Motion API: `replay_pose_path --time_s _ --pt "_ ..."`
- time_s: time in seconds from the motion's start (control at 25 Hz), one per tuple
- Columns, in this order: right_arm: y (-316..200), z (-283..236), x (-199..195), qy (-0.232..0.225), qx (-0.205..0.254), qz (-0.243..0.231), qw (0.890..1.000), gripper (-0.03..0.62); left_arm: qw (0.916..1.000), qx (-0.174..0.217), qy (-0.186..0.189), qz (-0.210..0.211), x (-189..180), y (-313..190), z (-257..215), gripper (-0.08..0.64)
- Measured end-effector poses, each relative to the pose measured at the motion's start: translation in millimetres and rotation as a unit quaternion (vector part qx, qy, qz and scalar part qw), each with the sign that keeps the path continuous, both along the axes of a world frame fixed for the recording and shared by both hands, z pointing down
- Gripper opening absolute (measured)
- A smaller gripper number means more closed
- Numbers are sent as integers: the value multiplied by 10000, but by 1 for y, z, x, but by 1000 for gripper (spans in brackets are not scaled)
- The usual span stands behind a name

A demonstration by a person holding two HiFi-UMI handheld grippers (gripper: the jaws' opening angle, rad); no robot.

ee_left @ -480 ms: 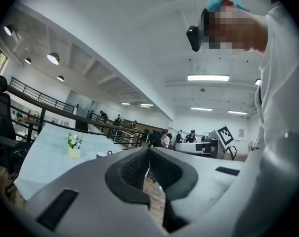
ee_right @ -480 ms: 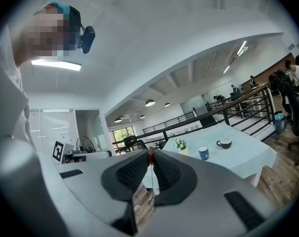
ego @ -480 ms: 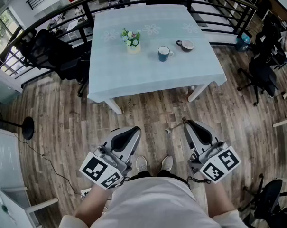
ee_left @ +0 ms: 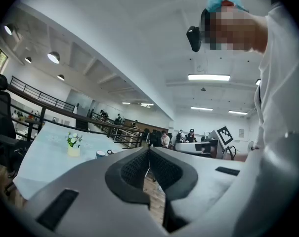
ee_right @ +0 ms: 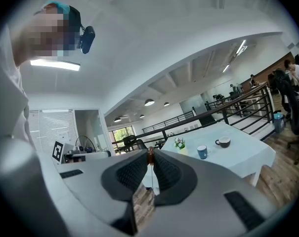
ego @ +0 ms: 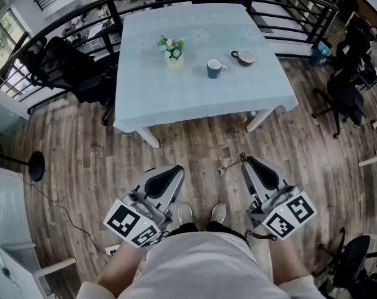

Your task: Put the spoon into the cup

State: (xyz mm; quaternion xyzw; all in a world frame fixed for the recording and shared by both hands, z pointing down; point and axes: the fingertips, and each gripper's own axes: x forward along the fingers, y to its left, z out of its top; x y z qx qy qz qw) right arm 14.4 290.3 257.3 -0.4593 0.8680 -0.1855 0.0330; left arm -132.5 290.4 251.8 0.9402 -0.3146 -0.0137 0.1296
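Observation:
A blue cup (ego: 214,68) stands on the light blue table (ego: 176,98), far ahead of me; it also shows small in the right gripper view as the blue cup (ee_right: 202,152). My right gripper (ego: 243,159) is held low over the wooden floor, shut on a thin spoon (ego: 229,166) that sticks out leftward from its tips. In the right gripper view the spoon's brown end (ee_right: 150,155) pokes up between the closed jaws of the right gripper (ee_right: 150,158). My left gripper (ego: 176,169) is shut with nothing in it, as the left gripper (ee_left: 149,151) view also shows.
A small flower pot (ego: 173,50) and a dark cup on a saucer (ego: 244,58) share the table. A black railing (ego: 281,17) runs behind it. Office chairs (ego: 70,67) stand left and right (ego: 347,98). My feet (ego: 200,213) are on the wood floor.

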Motion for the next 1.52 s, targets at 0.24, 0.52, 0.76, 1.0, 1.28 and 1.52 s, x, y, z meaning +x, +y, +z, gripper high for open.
replay_pose_path --time_s 0.24,0.52,0.76,1.0,1.28,1.52 --pt "-6 2 18 -61 26 1 10000 51 10000 -15 -83 -29 16 -3 5 21" --pt "-6 1 58 -75 136 -144 9998 51 9997 35 -163 -161 53 2 5 21" --pt "-5 10 93 -95 118 -301 9994 51 9994 61 -188 -276 88 6 10 21" --pt "-10 18 117 -154 108 -323 9993 51 9989 38 -239 -399 105 1 17 21" --pt "-27 20 131 -177 137 -342 9992 51 9988 93 -237 -428 119 -14 16 21" --pt "-54 26 134 -152 119 -344 9992 51 9985 96 -201 -504 115 -45 21 21"
